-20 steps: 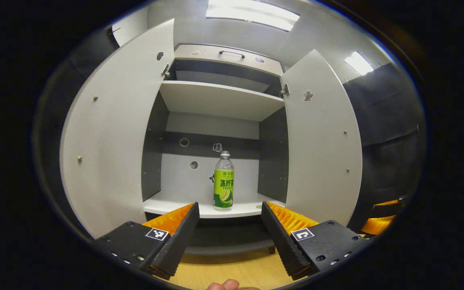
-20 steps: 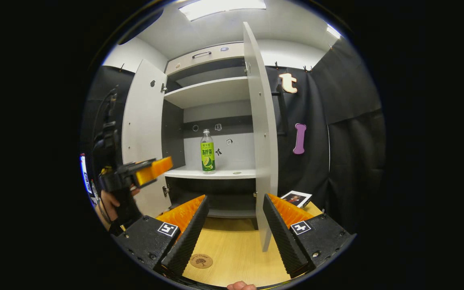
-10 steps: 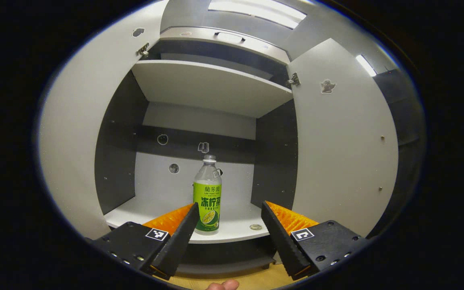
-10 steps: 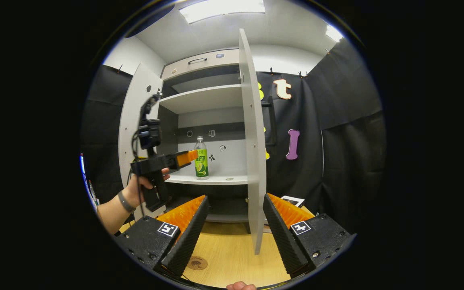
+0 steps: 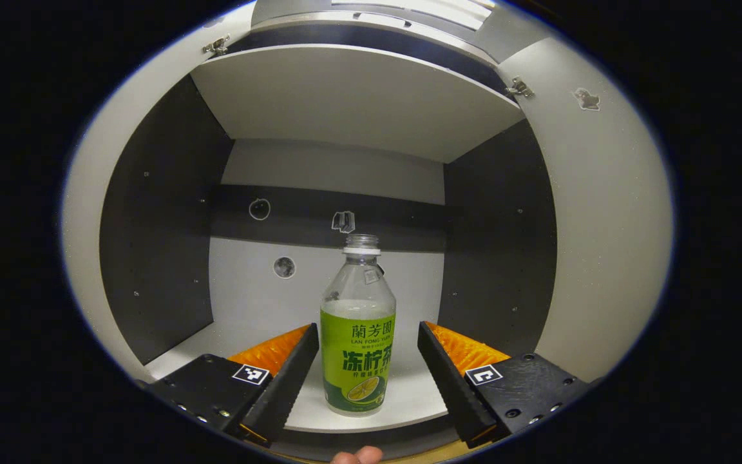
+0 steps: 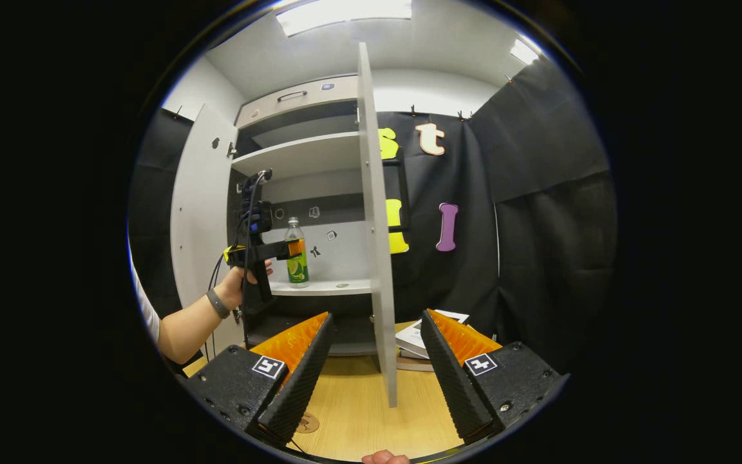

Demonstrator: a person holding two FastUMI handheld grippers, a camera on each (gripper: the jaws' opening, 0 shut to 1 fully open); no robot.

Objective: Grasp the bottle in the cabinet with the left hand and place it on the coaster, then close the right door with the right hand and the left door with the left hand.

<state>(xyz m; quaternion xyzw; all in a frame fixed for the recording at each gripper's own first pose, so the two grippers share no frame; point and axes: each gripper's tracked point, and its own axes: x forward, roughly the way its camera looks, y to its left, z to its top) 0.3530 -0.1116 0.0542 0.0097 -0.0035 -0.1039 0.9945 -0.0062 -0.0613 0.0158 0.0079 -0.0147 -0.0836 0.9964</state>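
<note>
Reach for the bottle is the step in hand. In the left gripper view the left gripper [image 5: 366,345] stands spread wide inside the cabinet, and the lemon-tea bottle [image 5: 358,335] rises upright between its two fingers, a gap showing on each side, so nothing is gripped yet. The bottle stands on the lower shelf [image 5: 409,399], just ahead of the fingertips, under the upper shelf [image 5: 351,96].

The right gripper view shows the left gripper [image 6: 284,249] level with the bottle's [image 6: 296,261] label, a hand [image 6: 242,278] holding its grip. The right gripper [image 6: 374,351] hangs released and empty over the wooden table [image 6: 371,412], with the edge of the right door [image 6: 377,258] straight ahead between its fingers and the coaster [image 6: 306,423] low beside its left finger.

The next move probably calls for closing the fingers squarely on the label, then drawing the bottle out without tipping it and carrying it to the coaster. Both doors wait open.
</note>
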